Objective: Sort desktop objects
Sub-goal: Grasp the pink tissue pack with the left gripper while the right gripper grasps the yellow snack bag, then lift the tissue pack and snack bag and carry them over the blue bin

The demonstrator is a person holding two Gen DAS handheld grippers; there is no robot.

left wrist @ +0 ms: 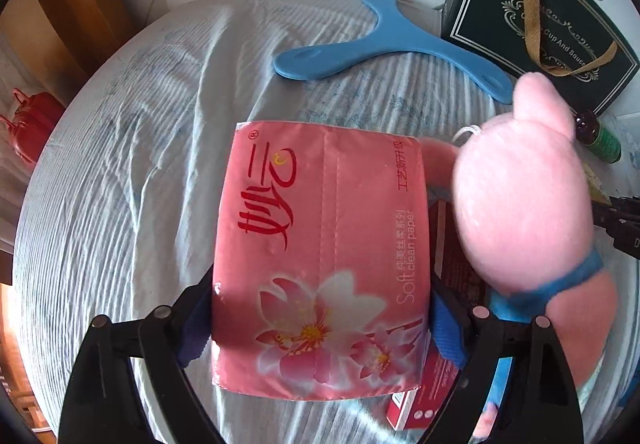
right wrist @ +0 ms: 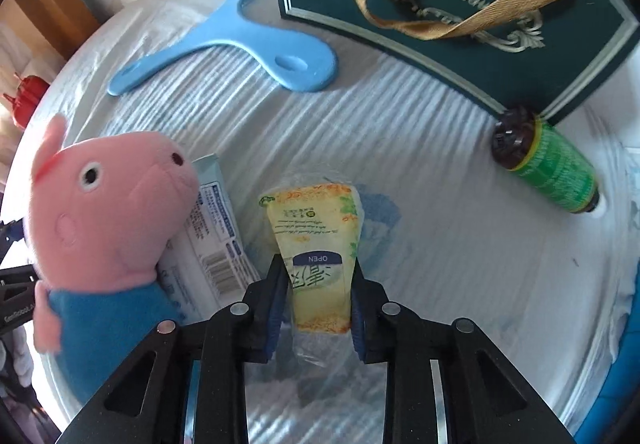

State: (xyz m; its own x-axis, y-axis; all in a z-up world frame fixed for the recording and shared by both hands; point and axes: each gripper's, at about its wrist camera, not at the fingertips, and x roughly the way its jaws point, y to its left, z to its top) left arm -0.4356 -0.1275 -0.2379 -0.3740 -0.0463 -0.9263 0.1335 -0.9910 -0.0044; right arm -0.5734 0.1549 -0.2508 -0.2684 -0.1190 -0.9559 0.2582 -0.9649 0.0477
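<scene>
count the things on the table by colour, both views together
pink: 2, tissue pack and pig plush
blue: 2, boomerang and light blue box
green: 2, gift bag and bottle
yellow: 1, wipes pack
red: 1, small box
total: 8

1. The tabletop (right wrist: 440,244) is wearing a white, ribbed, wrinkled cloth, matt.
2. The tissue pack (left wrist: 320,264) is showing glossy pink plastic film.
3. The pig toy (right wrist: 108,212) is looking soft, fuzzy plush.
4. The wipes packet (right wrist: 316,244) is shining in thin yellow plastic wrap.
5. The boomerang (right wrist: 224,44) is appearing smooth, matt blue.
6. The bag (right wrist: 460,4) is looking like dark matt paper with a woven tan handle.
7. The bottle (right wrist: 548,160) is gleaming, dark and glossy, with a green label.
</scene>
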